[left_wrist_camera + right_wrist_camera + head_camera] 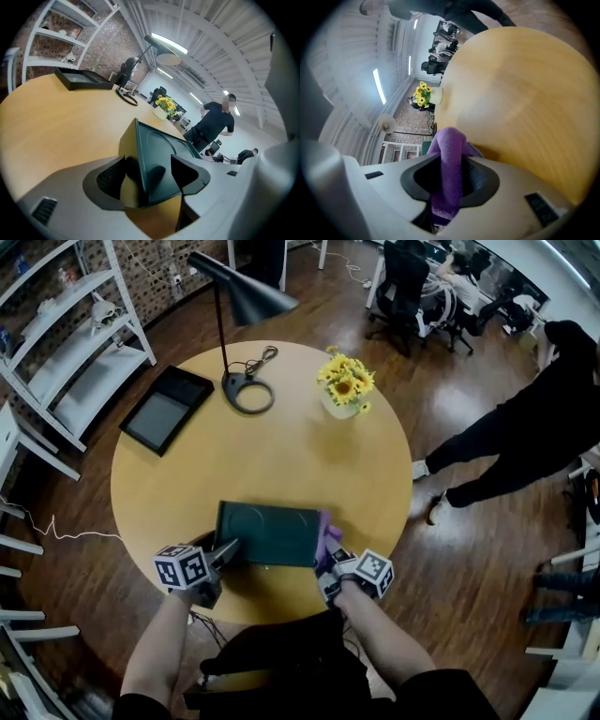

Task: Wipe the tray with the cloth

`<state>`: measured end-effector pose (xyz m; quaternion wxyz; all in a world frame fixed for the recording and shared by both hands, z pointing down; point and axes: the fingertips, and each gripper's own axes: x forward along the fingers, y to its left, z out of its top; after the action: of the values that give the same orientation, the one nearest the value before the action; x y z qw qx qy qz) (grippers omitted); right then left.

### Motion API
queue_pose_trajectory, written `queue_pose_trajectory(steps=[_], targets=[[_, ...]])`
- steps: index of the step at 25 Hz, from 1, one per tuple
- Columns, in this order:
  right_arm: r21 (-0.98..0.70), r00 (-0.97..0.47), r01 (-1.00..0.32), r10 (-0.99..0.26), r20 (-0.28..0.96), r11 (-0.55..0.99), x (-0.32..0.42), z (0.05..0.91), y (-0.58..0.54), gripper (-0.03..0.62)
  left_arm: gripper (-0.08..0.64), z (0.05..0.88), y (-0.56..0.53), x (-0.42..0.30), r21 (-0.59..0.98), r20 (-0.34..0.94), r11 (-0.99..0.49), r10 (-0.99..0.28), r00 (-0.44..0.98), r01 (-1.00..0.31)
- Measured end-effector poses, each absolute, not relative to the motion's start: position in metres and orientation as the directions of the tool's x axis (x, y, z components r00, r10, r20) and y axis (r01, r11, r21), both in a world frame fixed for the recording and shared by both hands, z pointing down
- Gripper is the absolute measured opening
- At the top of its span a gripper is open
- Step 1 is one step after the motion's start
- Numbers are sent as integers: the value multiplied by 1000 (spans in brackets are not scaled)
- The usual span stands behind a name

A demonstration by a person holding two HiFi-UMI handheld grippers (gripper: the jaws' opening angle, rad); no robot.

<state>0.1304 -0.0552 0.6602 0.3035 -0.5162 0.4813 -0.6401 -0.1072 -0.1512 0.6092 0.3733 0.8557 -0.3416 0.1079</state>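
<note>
A dark green tray point(272, 532) lies on the round wooden table point(281, 460), close to the front edge. My left gripper point(228, 554) is at the tray's near left corner. In the left gripper view the tray's point(161, 154) raised rim stands between the wide jaws of the left gripper point(147, 176), and the pads do not press on it. My right gripper point(328, 563) sits at the tray's right edge, shut on a folded purple cloth point(325, 535). In the right gripper view the cloth point(450, 154) sticks up out of the right gripper point(450, 180) over the table.
At the table's far side stand a black lamp point(246, 390), a pot of yellow flowers point(345, 385) and a flat black tray point(167, 409). A white shelf unit point(66, 352) is at the left. A person in black point(525, 437) walks at the right.
</note>
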Motion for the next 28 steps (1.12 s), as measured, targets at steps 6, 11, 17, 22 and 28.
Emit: queue_pose_trajectory(steps=[6,11,17,22,28], targets=[[-874,-405,-402,-802,438,-274,146,657,-117,98,299,607,-111,-117,603,435,-414,-546,716,-682],[-820,-455,-534,-749,482,-204,134,651,-157,98,301,608,-90,-123,632,447,-333,-582,680,-700],[-822,-449,-535,-759,471,-193,132,652,-159,101,283,613,-84,-127,625,442,-305,-621,648,-719],[-887,-325,-376,-858,398,-269,142,658,-123,101,283,617,-87,-128,606,459,-313,-612,643,-731],[-954,-196,-97,-934,298,-284,139,661,-84,101,264,616,-92,-136,551,461,-392,-593,660,-737]])
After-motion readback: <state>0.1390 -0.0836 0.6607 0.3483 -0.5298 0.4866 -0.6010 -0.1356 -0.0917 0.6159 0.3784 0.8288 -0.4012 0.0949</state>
